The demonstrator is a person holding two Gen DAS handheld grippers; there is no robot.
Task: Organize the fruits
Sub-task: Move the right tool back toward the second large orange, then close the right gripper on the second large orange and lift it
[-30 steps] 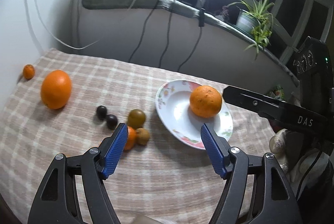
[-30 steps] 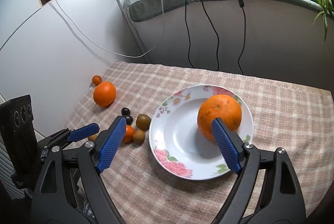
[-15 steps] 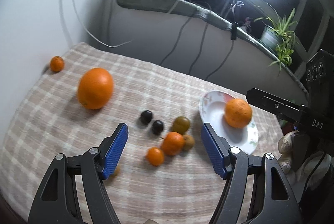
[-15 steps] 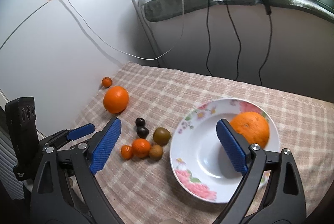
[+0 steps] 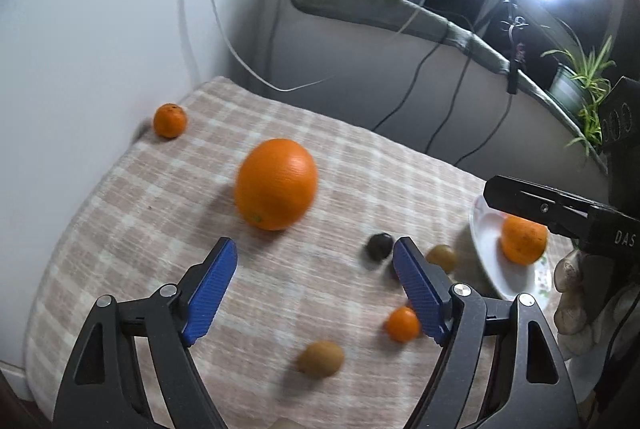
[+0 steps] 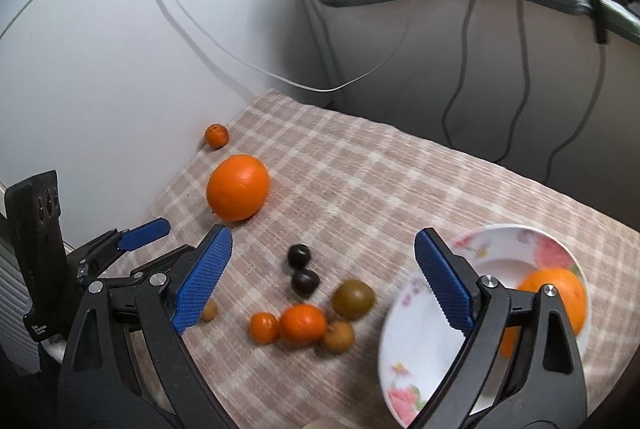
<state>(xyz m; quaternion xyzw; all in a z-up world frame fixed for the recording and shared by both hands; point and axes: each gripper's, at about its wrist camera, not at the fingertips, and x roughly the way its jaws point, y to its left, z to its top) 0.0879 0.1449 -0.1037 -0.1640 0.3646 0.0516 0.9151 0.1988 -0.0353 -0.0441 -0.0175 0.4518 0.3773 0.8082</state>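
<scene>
The left gripper (image 5: 314, 283) hangs above the checked tablecloth (image 5: 352, 165) with its blue jaws wide apart and nothing between them. In the left wrist view the large orange (image 5: 276, 184) lies on the cloth just beyond the jaws, at about 11 o'clock from their middle. A small mandarin (image 5: 170, 120) sits farther away at 10 o'clock, close to the white wall (image 5: 92, 41).

The right gripper (image 6: 322, 279) is also wide open and holds nothing. In its own view a group of small fruits lies between and just beyond its jaws — two dark plums (image 6: 302, 269) touching each other, a greenish-brown round fruit (image 6: 353, 299) at their 4 o'clock, and nearer to the camera a tangerine (image 6: 303, 324) with a smaller tangerine (image 6: 264, 327) touching it at 9 o'clock. A small brown fruit (image 6: 338, 336) sits at 3 o'clock of the tangerine, touching it. Another small brown fruit (image 6: 209, 310) is partly hidden behind the left jaw of this gripper.

The flowered plate (image 6: 420, 345) stands at 4 o'clock of the group, partly behind the right jaw, and it carries one orange (image 6: 560, 293) on its far side. In the left wrist view a brown fruit (image 5: 321, 359) lies alone on the cloth, near the bottom — the picture is blurred there.
</scene>
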